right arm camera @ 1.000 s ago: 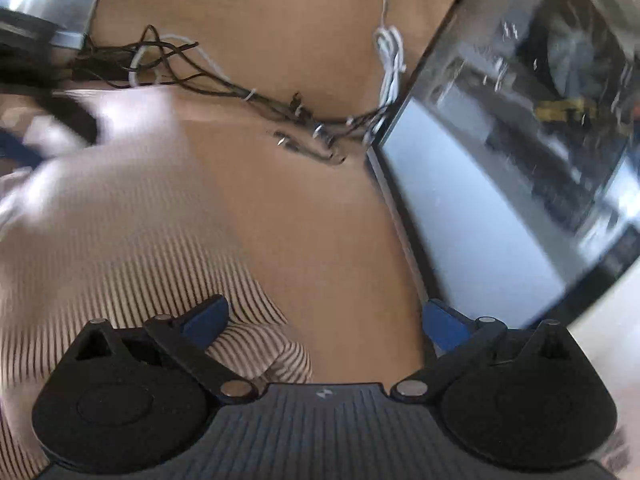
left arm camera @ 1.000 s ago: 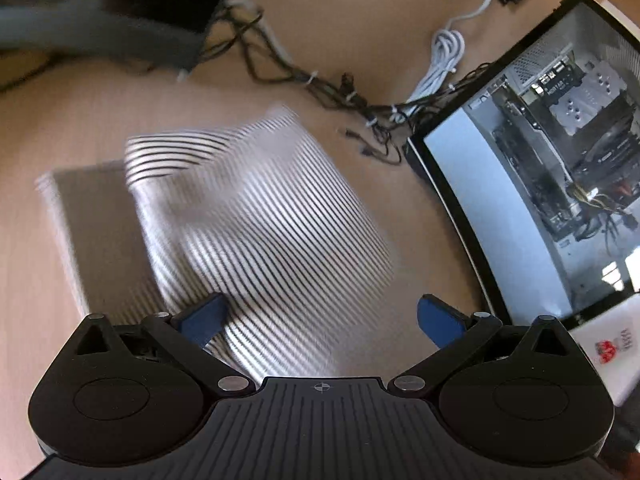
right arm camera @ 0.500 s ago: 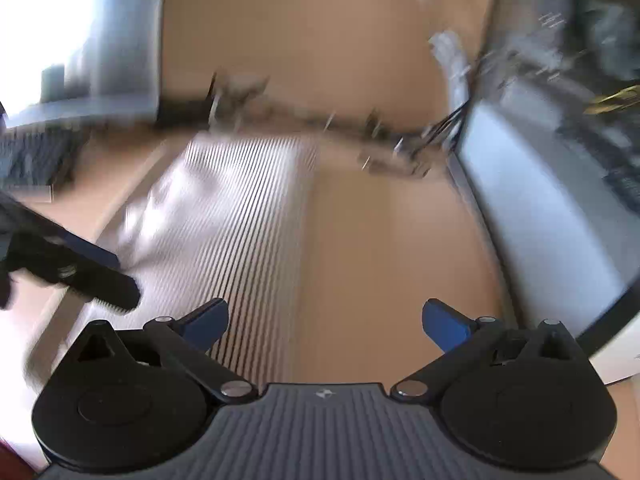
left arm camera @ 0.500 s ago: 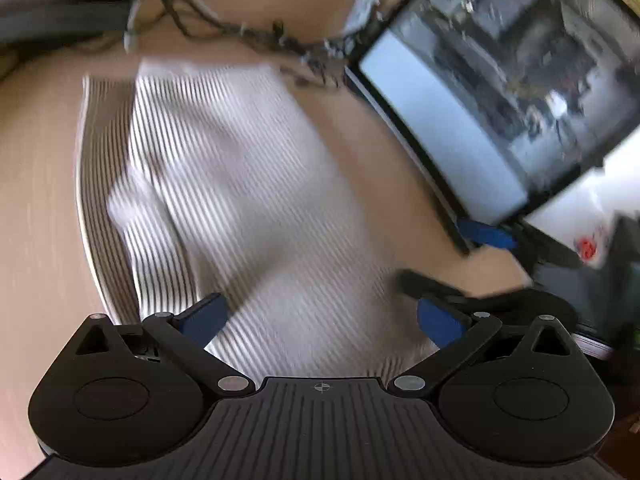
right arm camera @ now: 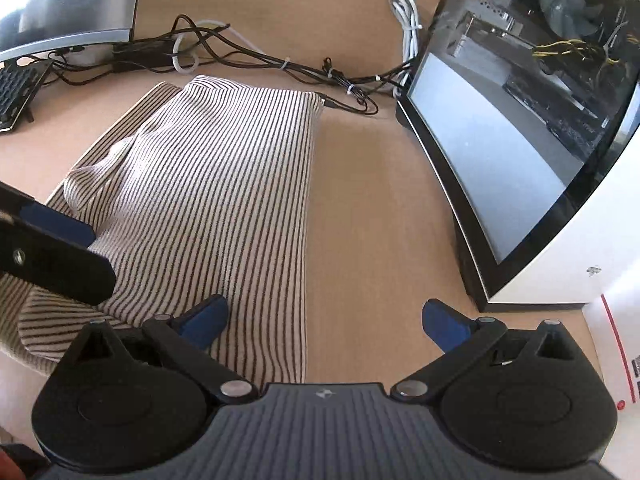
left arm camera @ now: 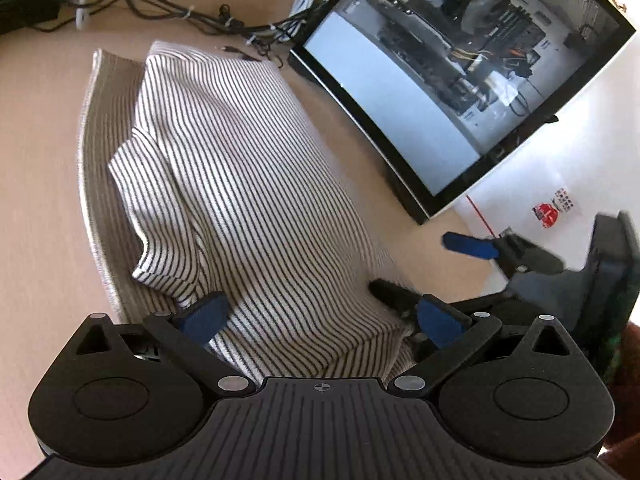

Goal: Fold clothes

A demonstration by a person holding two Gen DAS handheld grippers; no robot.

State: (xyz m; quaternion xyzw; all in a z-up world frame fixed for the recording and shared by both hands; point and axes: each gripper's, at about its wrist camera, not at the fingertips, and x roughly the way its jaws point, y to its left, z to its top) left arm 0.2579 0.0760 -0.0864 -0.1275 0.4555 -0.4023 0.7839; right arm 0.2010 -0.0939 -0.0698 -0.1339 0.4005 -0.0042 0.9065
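A white shirt with thin black stripes lies folded into a long band on the wooden desk, one sleeve bunched along its left side. My left gripper hovers open over the shirt's near end, nothing pinched between its blue pads. My right gripper is open too and straddles the shirt's right edge, its left pad over the cloth and its right pad over bare wood. The right gripper's fingers show at the shirt's near right corner. The left gripper's fingers cross the shirt's left side.
A computer case with a glass side panel stands close on the right. Tangled cables run along the far edge of the shirt. A monitor and a keyboard sit at the far left. A white box is at the right.
Both views have swung and drawn back to the shirt's near end, and the motion blur has gone. The shirt now lies still. Both grippers stayed open.
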